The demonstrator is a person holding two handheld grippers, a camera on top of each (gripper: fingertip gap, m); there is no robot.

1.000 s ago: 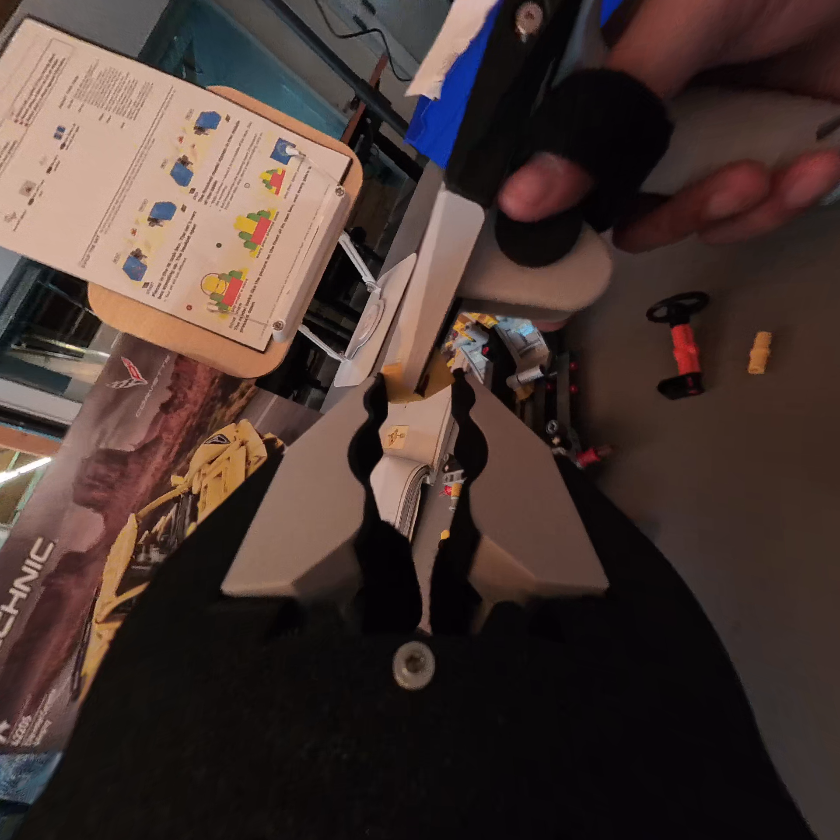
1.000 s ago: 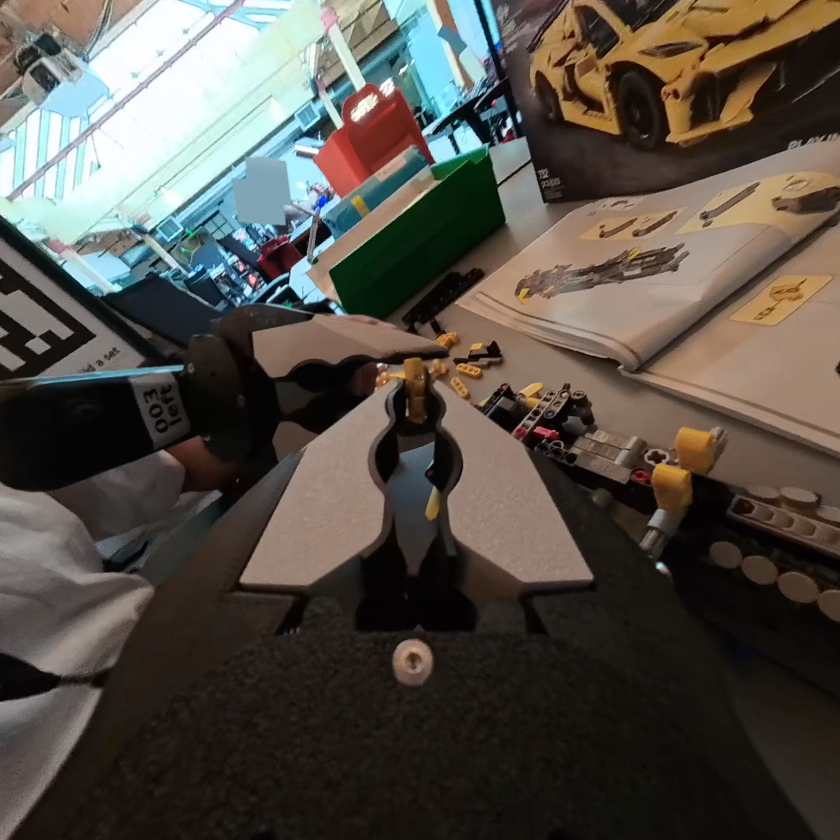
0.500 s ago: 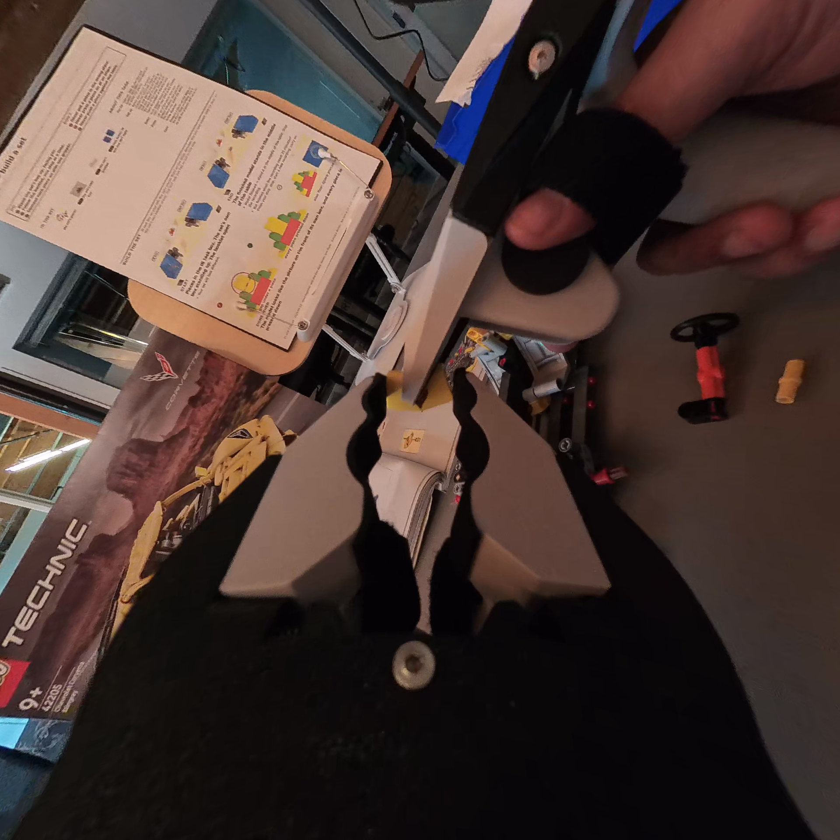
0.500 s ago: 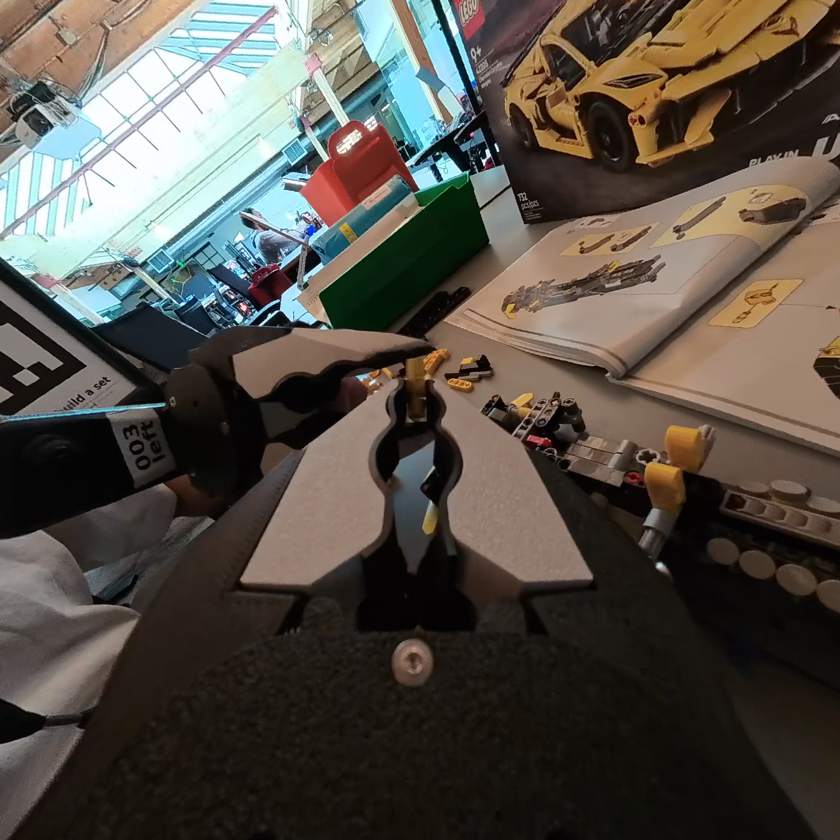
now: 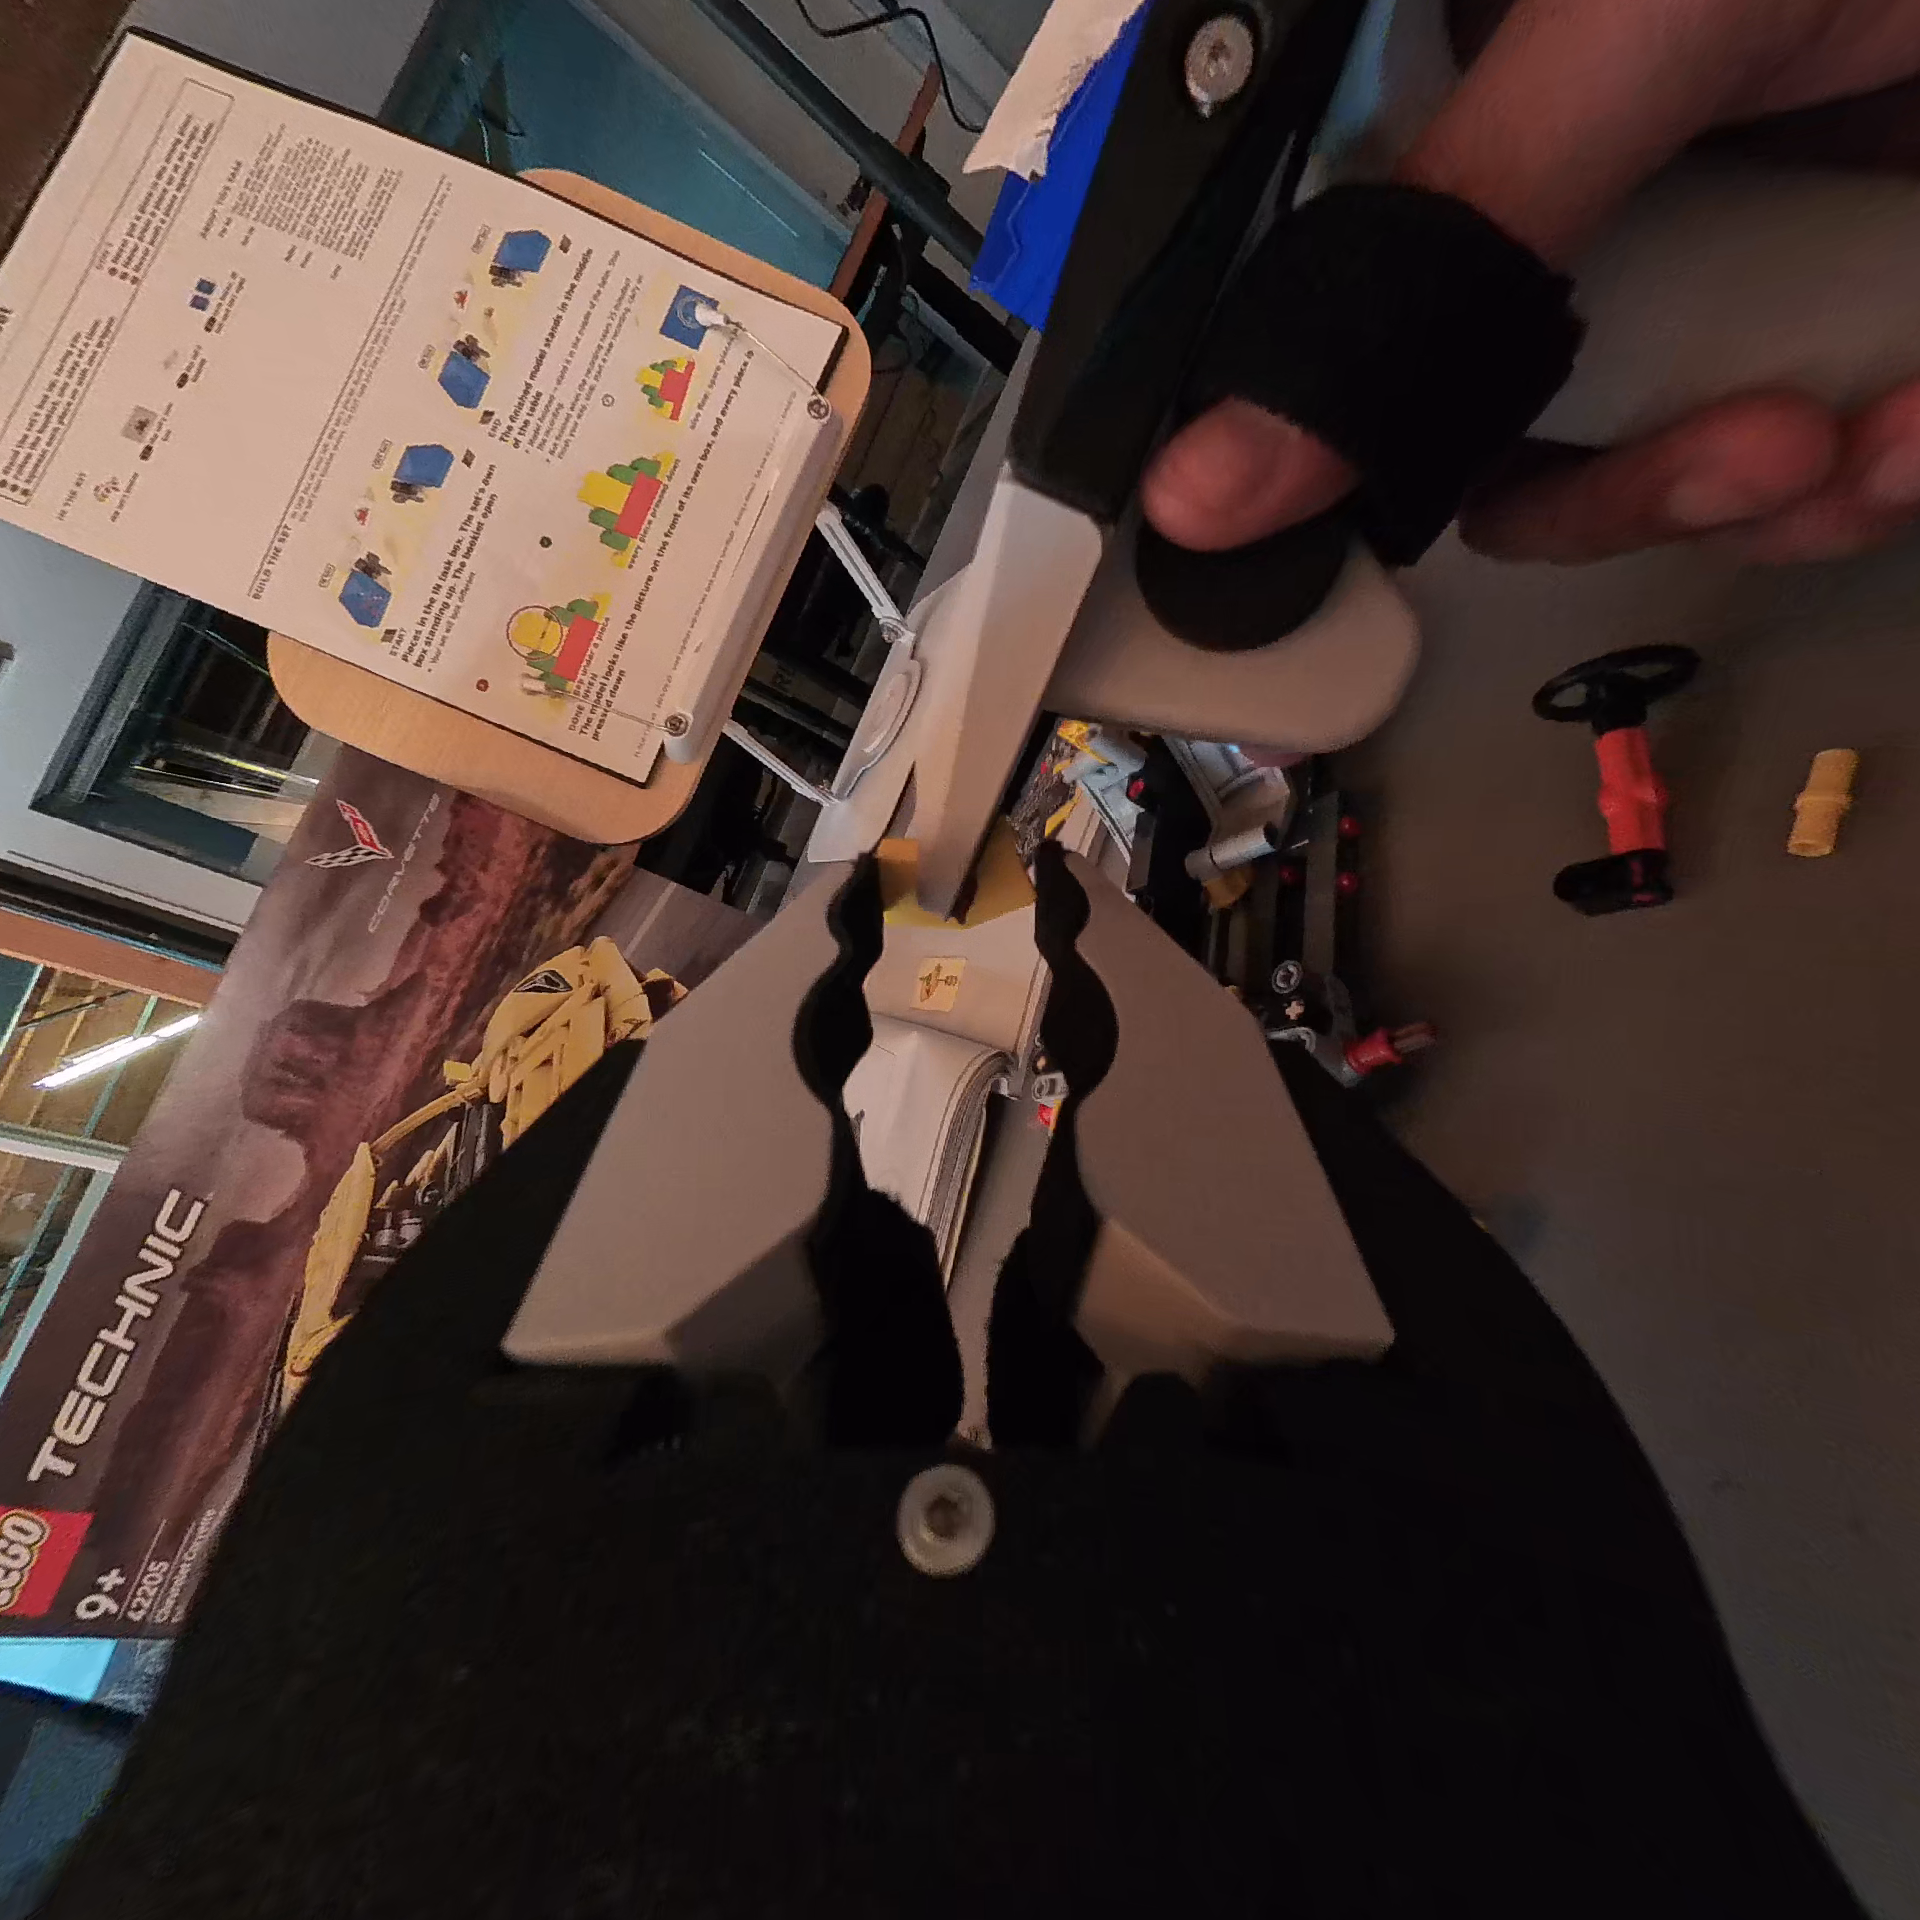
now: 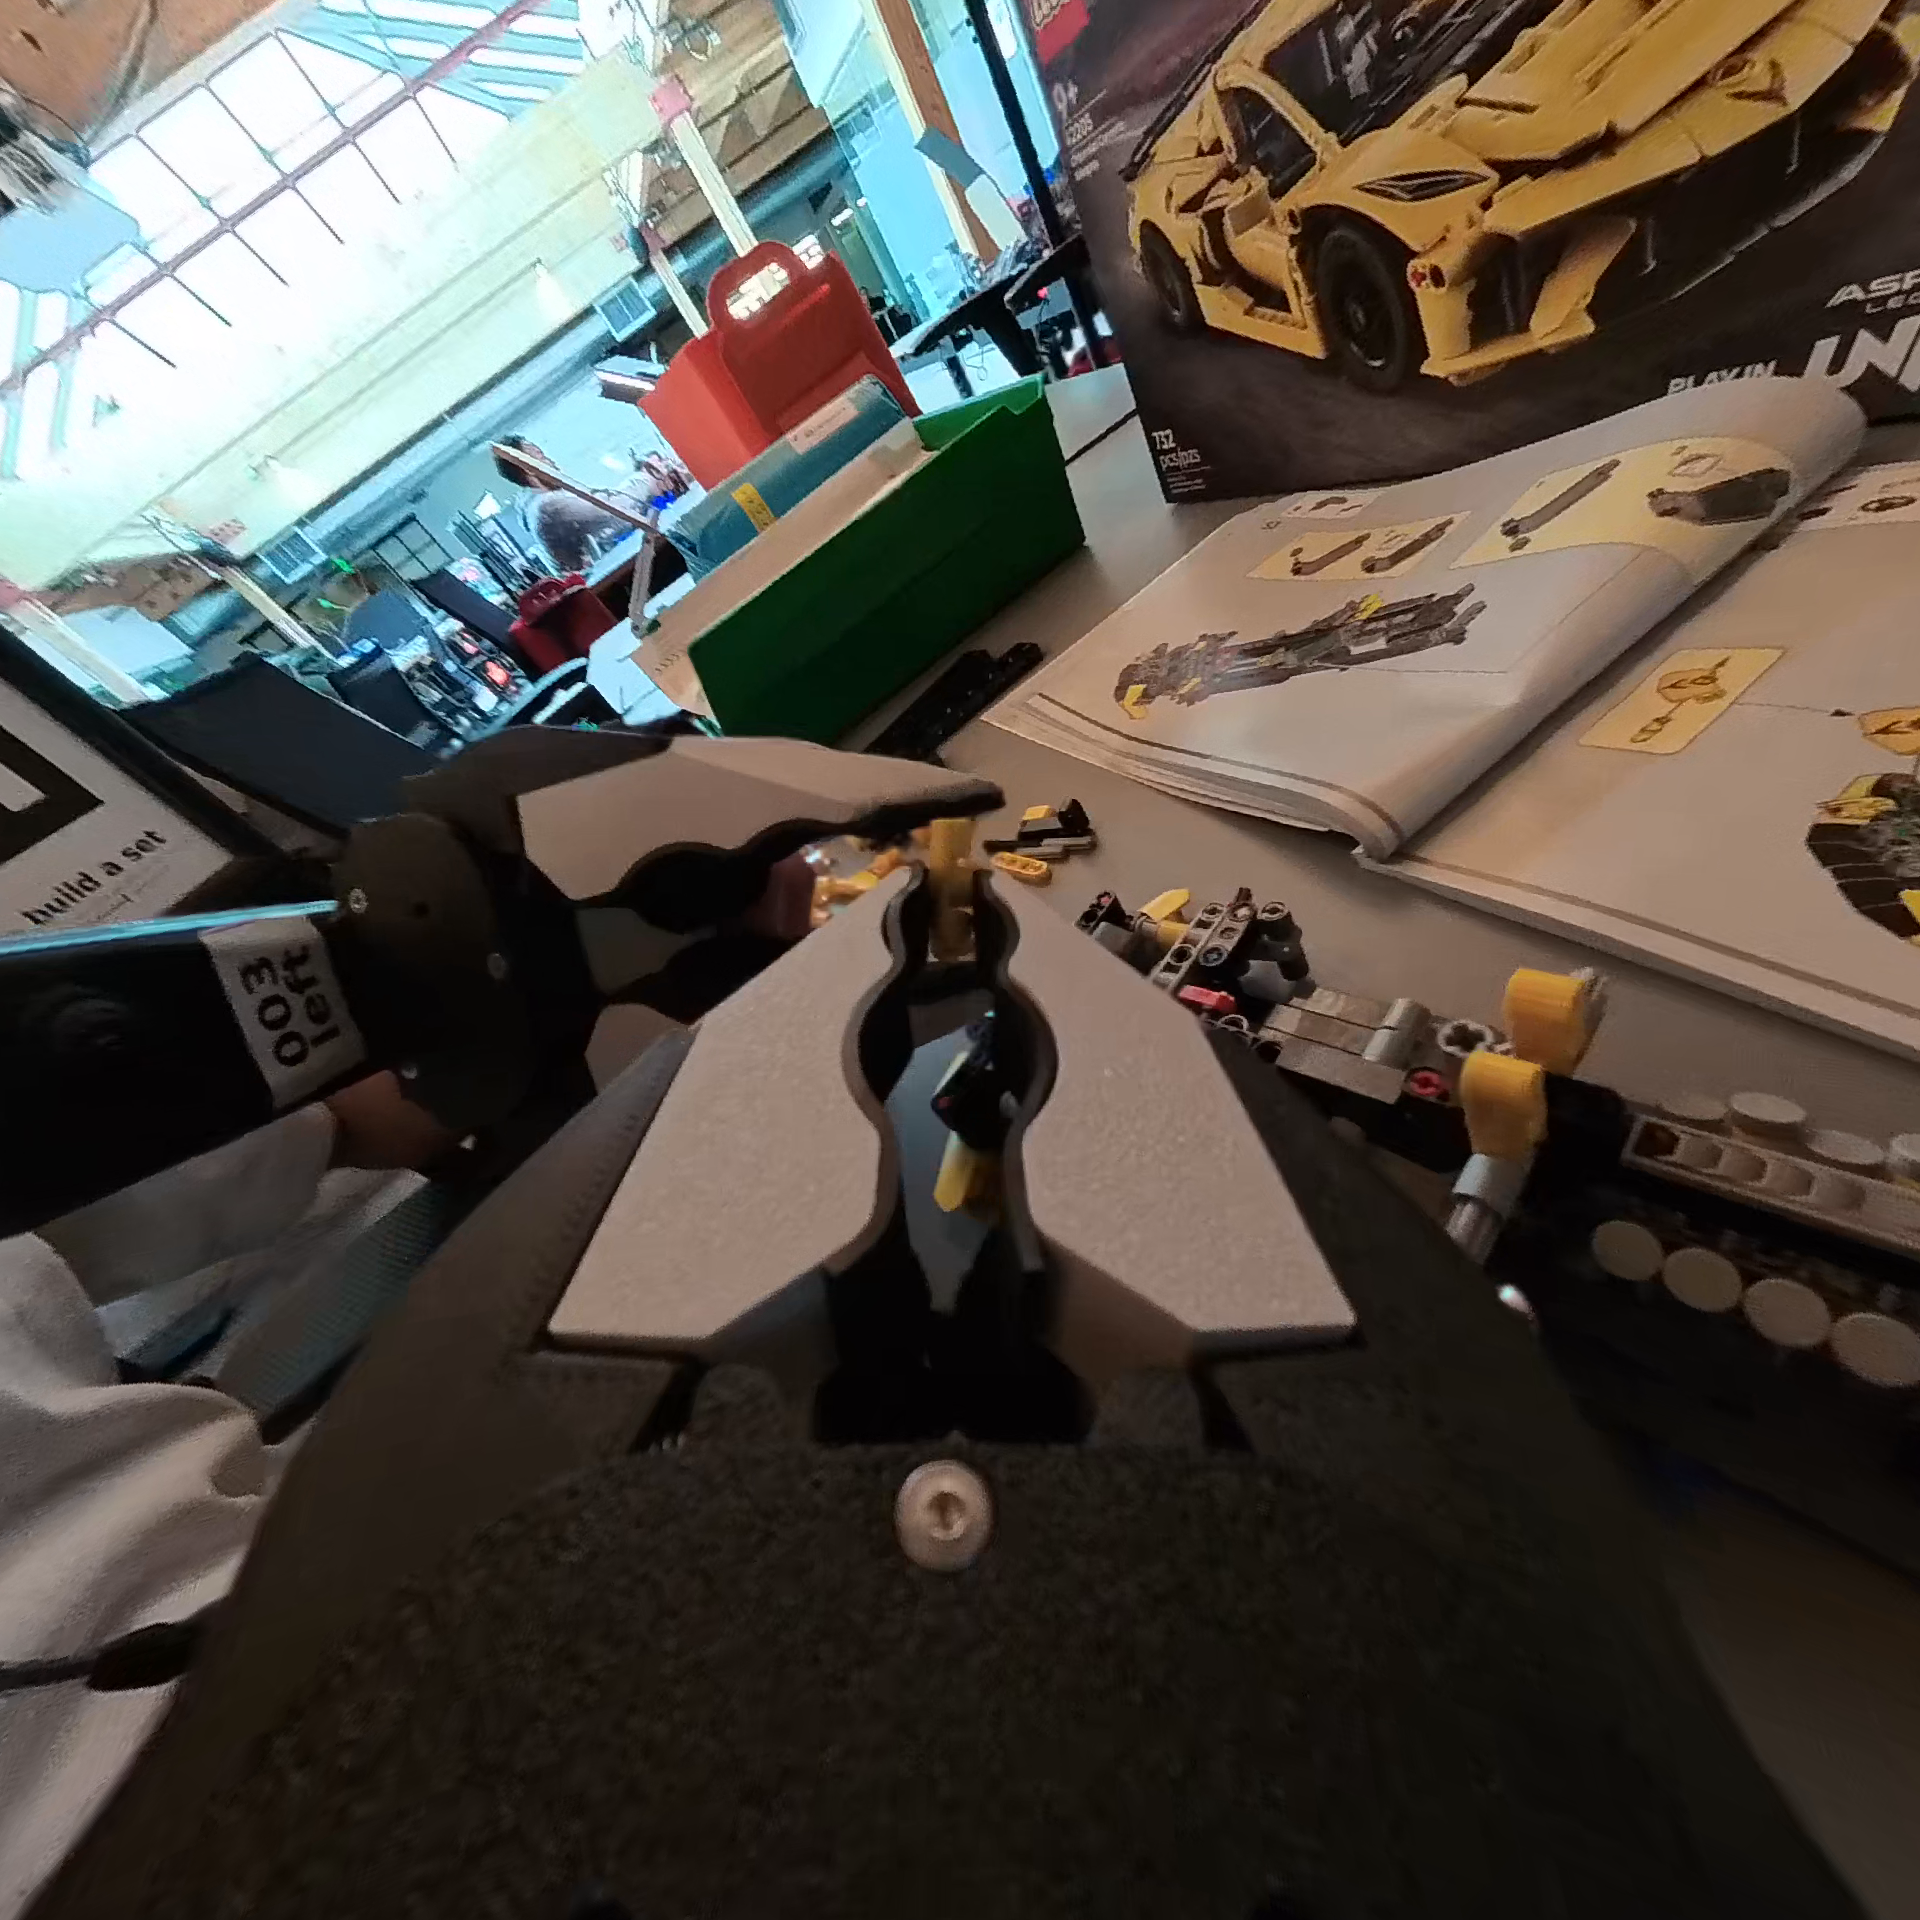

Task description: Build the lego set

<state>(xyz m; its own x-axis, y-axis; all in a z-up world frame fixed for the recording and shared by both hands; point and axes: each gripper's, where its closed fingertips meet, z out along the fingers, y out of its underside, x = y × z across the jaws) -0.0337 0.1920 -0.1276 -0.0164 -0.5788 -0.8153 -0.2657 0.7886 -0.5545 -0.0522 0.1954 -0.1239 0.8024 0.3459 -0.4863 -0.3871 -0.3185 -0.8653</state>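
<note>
Right gripper [image 6: 951, 904] is pinched narrow on a small yellow peg [image 6: 948, 883], which stands up between its tips, while the left gripper [image 5: 951, 883] is partly spread, its tips just beside the right one's tips and the same yellow piece; whether it touches the piece cannot be told. Taking the open instruction booklet [image 6: 1455, 665] as the landmark, the biggest thing is the set's box [image 6: 1507, 208] with a yellow car on it, standing behind the booklet; a green bin [image 6: 883, 613] sits off the booklet's far left corner. In front of the booklet lies the partly built chassis [image 6: 1351, 1029], a long dark grey and black frame with yellow connectors [image 6: 1538, 1008] standing on it and a row of pale round studs at its near end. Judged from this, the build is at an early stage: only a low frame exists, with none of the car's yellow body panels on it, so most of the work is left. Loose small pieces [image 6: 1039, 831] are scattered by the booklet's near left corner, just beyond the gripper tips. In the left wrist view, farther out on the grey table past the chassis, lie a red axle piece with a black steering wheel [image 5: 1616, 769] and, near it, a tiny tan connector [image 5: 1820, 800].
</note>
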